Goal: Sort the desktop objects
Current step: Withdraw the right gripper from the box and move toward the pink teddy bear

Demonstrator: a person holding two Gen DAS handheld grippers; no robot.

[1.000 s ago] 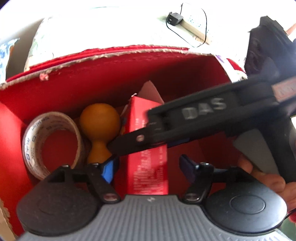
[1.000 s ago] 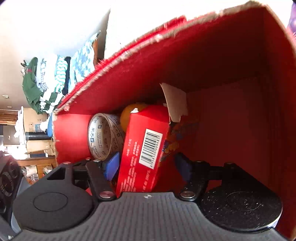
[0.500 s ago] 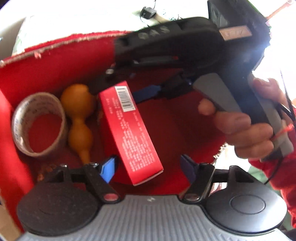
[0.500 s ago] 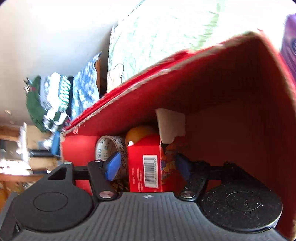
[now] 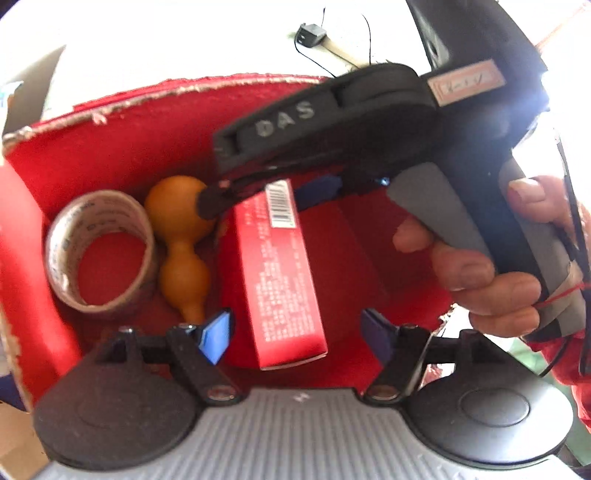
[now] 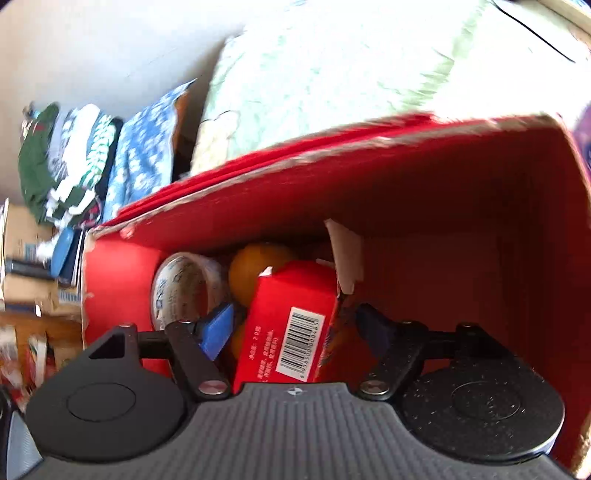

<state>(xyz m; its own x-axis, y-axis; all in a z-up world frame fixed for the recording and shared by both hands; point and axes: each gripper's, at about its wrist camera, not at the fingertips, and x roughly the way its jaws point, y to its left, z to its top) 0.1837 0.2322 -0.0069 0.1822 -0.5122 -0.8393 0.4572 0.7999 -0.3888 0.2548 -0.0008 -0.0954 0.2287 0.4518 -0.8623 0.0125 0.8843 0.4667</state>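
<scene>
A red cardboard bin (image 5: 110,147) holds a roll of tape (image 5: 99,251), an orange gourd (image 5: 181,236) and a red carton with a barcode (image 5: 277,273). My left gripper (image 5: 299,332) is open above the bin, over the carton's near end. My right gripper (image 6: 295,325) is open, its fingers on either side of the red carton (image 6: 291,328) without closing on it. The right gripper's black body (image 5: 369,122) reaches into the bin from the right in the left wrist view. The tape (image 6: 184,288) and gourd (image 6: 258,269) lie behind the carton.
The bin's far wall (image 6: 332,177) is high and frayed. A white table top with a black charger and cable (image 5: 314,31) lies beyond it. A light cushion (image 6: 332,66), folded clothes (image 6: 66,155) and cardboard boxes (image 6: 22,258) are at the left.
The right gripper has drawn back and up from the bin, leaving the red carton lying in it. The left gripper has stayed open and tilted slightly.
</scene>
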